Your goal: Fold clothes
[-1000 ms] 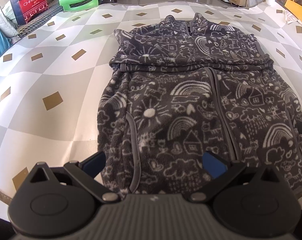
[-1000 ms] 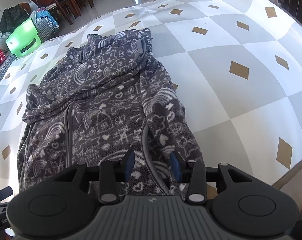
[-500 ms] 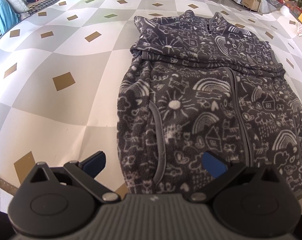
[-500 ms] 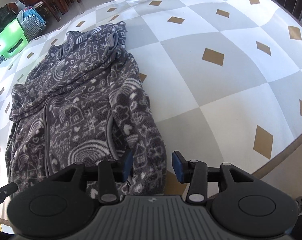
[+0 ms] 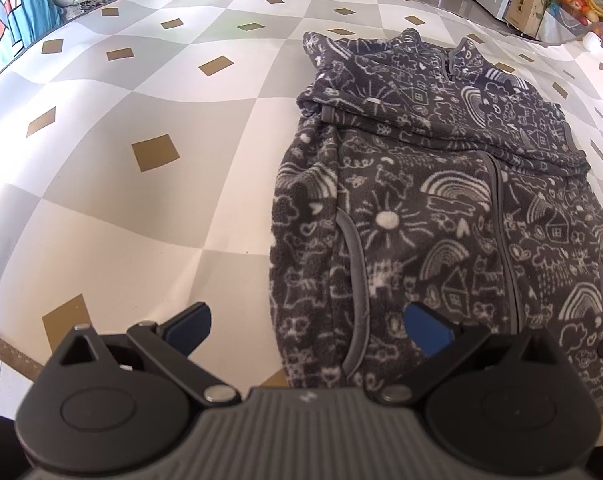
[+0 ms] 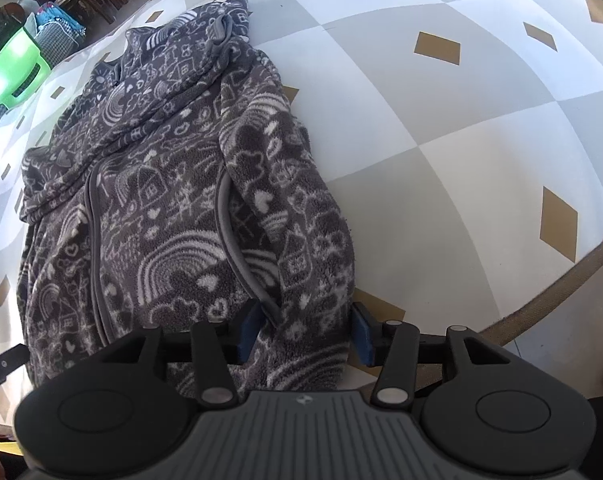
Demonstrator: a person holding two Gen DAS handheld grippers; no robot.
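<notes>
Near the table's front edge, a grey patterned fleece jacket (image 5: 441,216) lies flat on the checked tablecloth (image 5: 141,128).
Left gripper (image 5: 307,326) gapes wide over its hem corner; right gripper (image 6: 303,334) straddles the opposite corner, parted, seemingly not yet pinching.

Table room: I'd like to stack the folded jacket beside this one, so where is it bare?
Bare checkered table lies left of the jacket, out to the far edge, and again right of it to the near rim. It is tight at the near hem, where the left gripper and right gripper stand open.
</notes>
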